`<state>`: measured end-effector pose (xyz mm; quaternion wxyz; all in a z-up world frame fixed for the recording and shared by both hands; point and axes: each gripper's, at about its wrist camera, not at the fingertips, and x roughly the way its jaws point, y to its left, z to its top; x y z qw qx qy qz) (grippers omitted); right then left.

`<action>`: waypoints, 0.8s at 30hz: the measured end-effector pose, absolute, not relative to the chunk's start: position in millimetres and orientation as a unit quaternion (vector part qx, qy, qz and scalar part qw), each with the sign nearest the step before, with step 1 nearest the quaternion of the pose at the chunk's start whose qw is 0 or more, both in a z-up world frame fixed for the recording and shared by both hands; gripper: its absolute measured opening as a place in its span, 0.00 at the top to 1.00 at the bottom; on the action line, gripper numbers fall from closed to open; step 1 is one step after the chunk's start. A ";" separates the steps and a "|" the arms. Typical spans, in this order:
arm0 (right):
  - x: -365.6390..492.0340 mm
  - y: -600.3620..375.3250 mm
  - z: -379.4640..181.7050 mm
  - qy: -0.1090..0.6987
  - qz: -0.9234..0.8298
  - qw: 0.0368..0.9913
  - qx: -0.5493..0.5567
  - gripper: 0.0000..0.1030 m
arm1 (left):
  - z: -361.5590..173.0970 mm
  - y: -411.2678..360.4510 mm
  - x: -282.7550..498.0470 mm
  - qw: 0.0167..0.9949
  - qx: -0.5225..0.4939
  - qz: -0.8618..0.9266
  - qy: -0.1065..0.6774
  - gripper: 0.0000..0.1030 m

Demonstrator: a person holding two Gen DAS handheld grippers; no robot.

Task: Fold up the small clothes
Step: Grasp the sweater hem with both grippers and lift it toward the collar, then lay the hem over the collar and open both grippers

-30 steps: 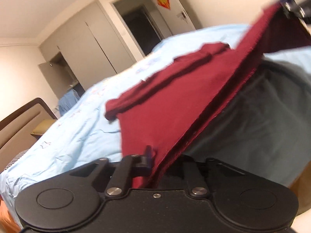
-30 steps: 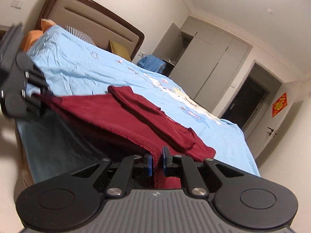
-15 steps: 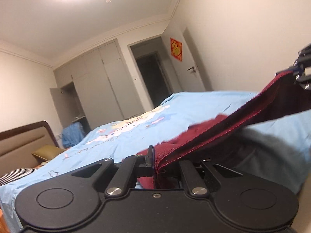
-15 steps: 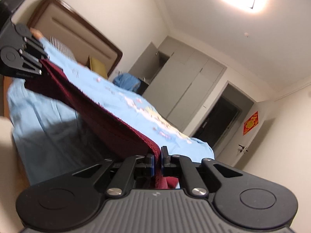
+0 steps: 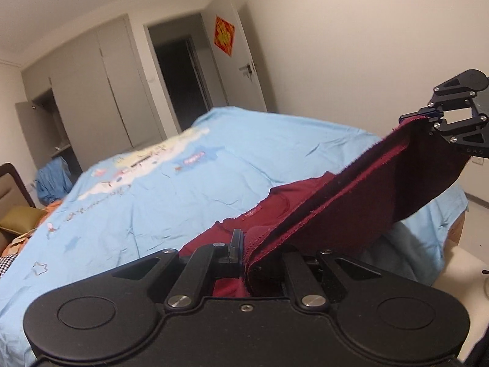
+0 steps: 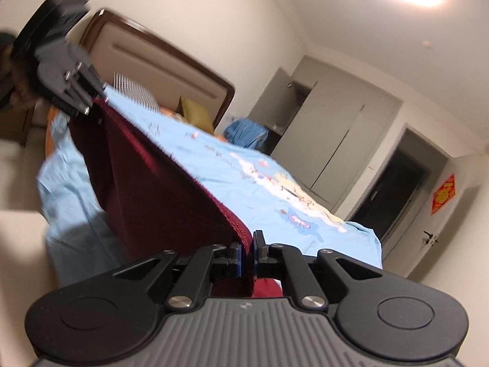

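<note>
Left hand-held gripper [image 5: 244, 246] and right hand-held gripper [image 6: 247, 252] each clench the maroon garment's [image 5: 330, 223] hem, raised over the bed's [image 5: 183, 183] near edge.

Your left hand-held gripper [image 5: 244, 246] had a matte black body with two round recessed discs on its housing, black linkage bars and silver pivot screws, plus one small screw at centre. Your right hand-held gripper [image 6: 247, 249] had the same black linkage and silver screws, but its housing carried a grey ribbed panel with a small emblem, and its fingers [image 6: 237, 255] bore blue pads.
</note>
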<state>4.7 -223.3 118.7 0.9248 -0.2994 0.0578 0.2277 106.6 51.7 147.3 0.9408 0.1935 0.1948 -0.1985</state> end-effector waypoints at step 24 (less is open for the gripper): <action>325.5 -194.9 49.0 0.266 0.213 0.920 -0.191 0.90 | 56.6 58.9 405.9 0.909 0.129 -0.155 0.366 0.84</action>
